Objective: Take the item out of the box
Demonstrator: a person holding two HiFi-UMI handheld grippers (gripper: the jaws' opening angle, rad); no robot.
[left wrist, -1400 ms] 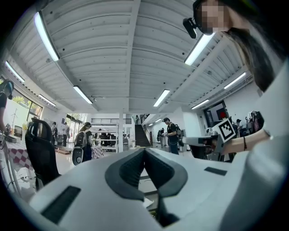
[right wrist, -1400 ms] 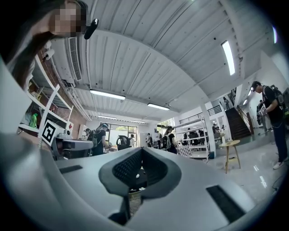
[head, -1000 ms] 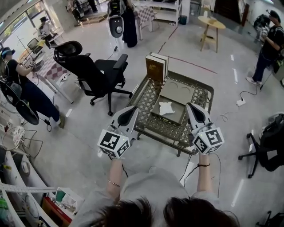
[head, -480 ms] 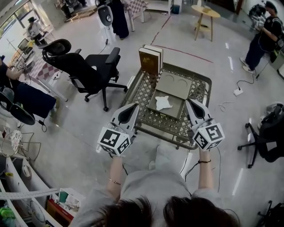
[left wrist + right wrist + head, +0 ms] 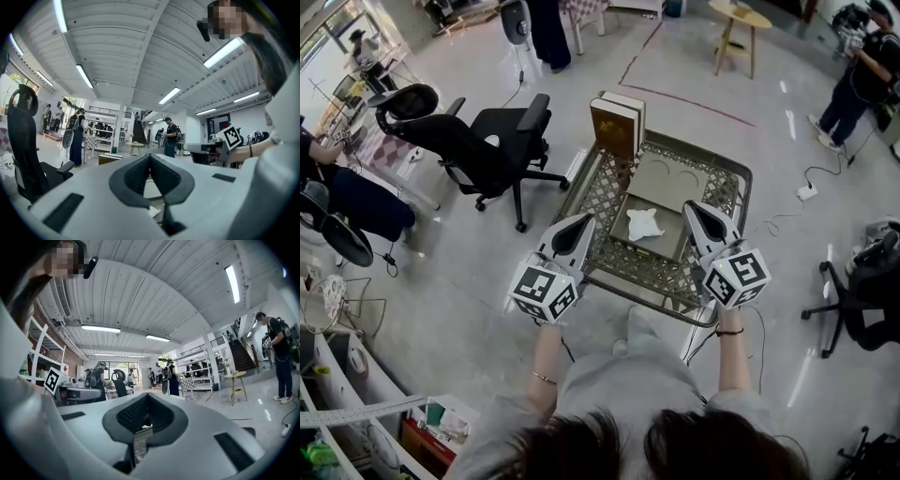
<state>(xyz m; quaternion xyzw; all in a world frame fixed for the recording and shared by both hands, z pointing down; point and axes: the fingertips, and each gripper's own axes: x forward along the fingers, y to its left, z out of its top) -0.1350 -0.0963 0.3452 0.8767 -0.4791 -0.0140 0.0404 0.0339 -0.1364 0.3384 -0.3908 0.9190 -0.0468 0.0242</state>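
On a metal lattice table (image 5: 623, 267) lies a flat grey-brown box (image 5: 667, 242), its lid (image 5: 672, 178) folded open away from me. A white crumpled item (image 5: 644, 223) rests inside it. My left gripper (image 5: 584, 222) hovers over the table's near left edge, jaws shut and empty. My right gripper (image 5: 691, 208) hangs over the box's right side, also shut with nothing between its fingers. Both point forward, above and apart from the box. In the left gripper view the left gripper (image 5: 150, 157) has its pads together, as does the right gripper (image 5: 147, 397) in the right gripper view.
Two brown book-like cases (image 5: 617, 122) stand upright at the table's far left corner. A black office chair (image 5: 478, 141) sits to the left and another chair (image 5: 862, 300) to the right. People stand around the room. A round wooden side table (image 5: 739, 19) is far back.
Both grippers have edged slightly forward over the table and stay shut. The head view has shifted a little; the box and the white item lie as before.
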